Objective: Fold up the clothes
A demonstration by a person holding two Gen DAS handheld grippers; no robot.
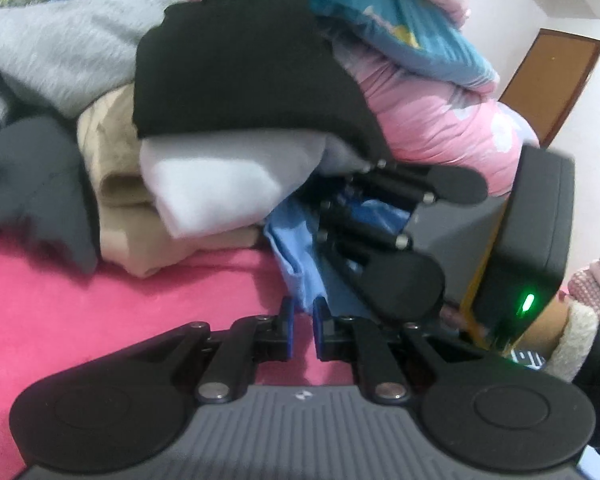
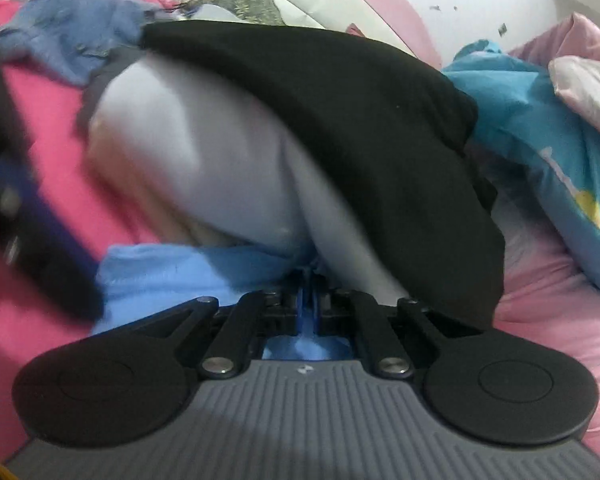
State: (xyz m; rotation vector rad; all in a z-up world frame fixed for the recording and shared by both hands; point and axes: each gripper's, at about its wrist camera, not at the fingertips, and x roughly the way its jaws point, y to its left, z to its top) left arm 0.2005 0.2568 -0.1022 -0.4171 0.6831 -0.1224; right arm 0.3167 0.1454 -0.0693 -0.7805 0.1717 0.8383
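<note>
Clothes stacked on the pink bed, blue cloth pinched

Blur smears the left edge of the right wrist view, where a dark shape crosses the pink bed cover (image 2: 48,152) and cannot be made out clearly. In the left wrist view, a dark grey garment (image 1: 36,184) slumps near the cover's left edge, beside a folded tan piece (image 1: 140,236). On that lie a pale folded garment (image 1: 216,188) and a black one (image 1: 240,64), stacked. A blue cloth (image 1: 296,256) hangs just right of the stack, its upper part hidden behind the right gripper (image 1: 342,188). The left gripper (image 1: 302,326) has its jaws nearly together, the blue cloth's lower edge between them. The right gripper's jaws are pressed tight on blue cloth; its fingertips are buried under the pale garment. Pink and blue bedding (image 1: 428,92) rises behind.
</note>
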